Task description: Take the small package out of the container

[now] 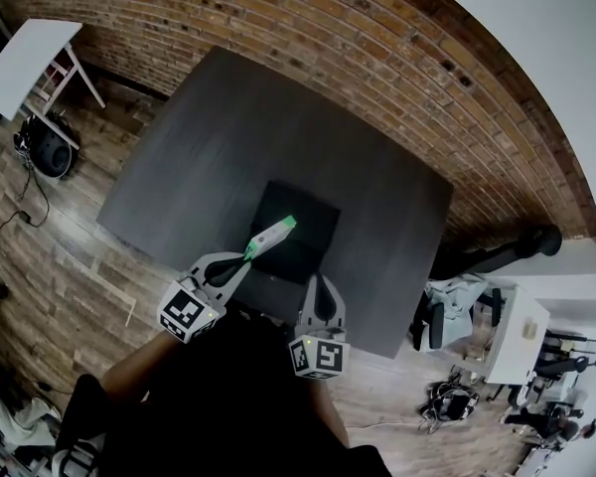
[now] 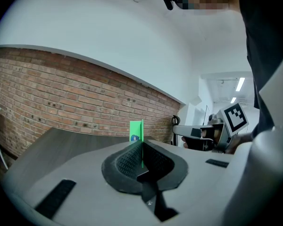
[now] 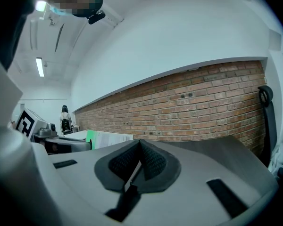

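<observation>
The small package (image 1: 271, 237), a slim white packet with a green end, is pinched in my left gripper (image 1: 246, 256), which is shut on it. It is held over the near-left edge of the black container (image 1: 308, 217) on the dark table (image 1: 209, 157). In the left gripper view the packet's green end (image 2: 137, 132) stands upright between the closed pads of the left gripper (image 2: 141, 147). My right gripper (image 1: 320, 288) hovers at the container's near edge, shut with nothing in it. Its pads meet at the tip of the right gripper (image 3: 140, 142), and the packet (image 3: 106, 138) shows to its left.
A brick wall (image 1: 377, 58) runs behind the table. A white table (image 1: 25, 63) and a round black device (image 1: 48, 149) are on the floor at the left. An office chair (image 1: 497, 256) and a white desk (image 1: 517, 331) stand at the right.
</observation>
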The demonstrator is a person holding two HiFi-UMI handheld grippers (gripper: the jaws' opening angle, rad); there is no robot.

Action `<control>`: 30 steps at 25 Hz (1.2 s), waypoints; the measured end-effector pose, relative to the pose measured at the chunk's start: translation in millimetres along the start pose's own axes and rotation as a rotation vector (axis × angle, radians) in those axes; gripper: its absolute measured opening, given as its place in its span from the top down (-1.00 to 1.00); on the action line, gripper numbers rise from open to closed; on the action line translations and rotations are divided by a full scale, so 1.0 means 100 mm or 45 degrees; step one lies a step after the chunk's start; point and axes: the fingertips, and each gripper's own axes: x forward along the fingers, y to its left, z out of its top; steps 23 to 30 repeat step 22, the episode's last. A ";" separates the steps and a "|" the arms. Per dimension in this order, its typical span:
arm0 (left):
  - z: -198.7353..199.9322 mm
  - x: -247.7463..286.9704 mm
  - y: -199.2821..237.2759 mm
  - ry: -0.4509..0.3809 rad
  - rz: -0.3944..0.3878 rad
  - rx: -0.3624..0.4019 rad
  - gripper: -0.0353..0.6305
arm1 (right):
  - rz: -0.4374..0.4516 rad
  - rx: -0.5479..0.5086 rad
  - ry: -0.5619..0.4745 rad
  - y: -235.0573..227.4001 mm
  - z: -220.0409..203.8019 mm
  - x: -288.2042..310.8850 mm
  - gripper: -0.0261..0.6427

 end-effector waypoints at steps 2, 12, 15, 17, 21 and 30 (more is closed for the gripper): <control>-0.01 0.00 0.00 0.003 0.002 0.000 0.79 | 0.004 0.001 -0.001 0.00 0.00 0.01 0.85; 0.00 0.00 -0.01 0.001 -0.006 -0.003 0.79 | 0.016 -0.008 0.005 0.02 0.02 0.02 0.85; -0.02 0.02 -0.03 0.005 -0.018 -0.014 0.79 | 0.022 -0.016 0.004 0.02 0.01 0.02 0.85; -0.07 0.02 -0.02 0.019 -0.020 -0.034 0.79 | 0.026 -0.017 -0.002 0.02 -0.01 0.03 0.85; -0.10 0.02 -0.01 0.026 -0.020 -0.042 0.79 | 0.019 -0.014 0.006 0.01 -0.01 0.02 0.85; -0.10 0.02 -0.01 0.024 -0.021 -0.040 0.79 | 0.018 -0.014 0.009 0.01 -0.01 0.02 0.85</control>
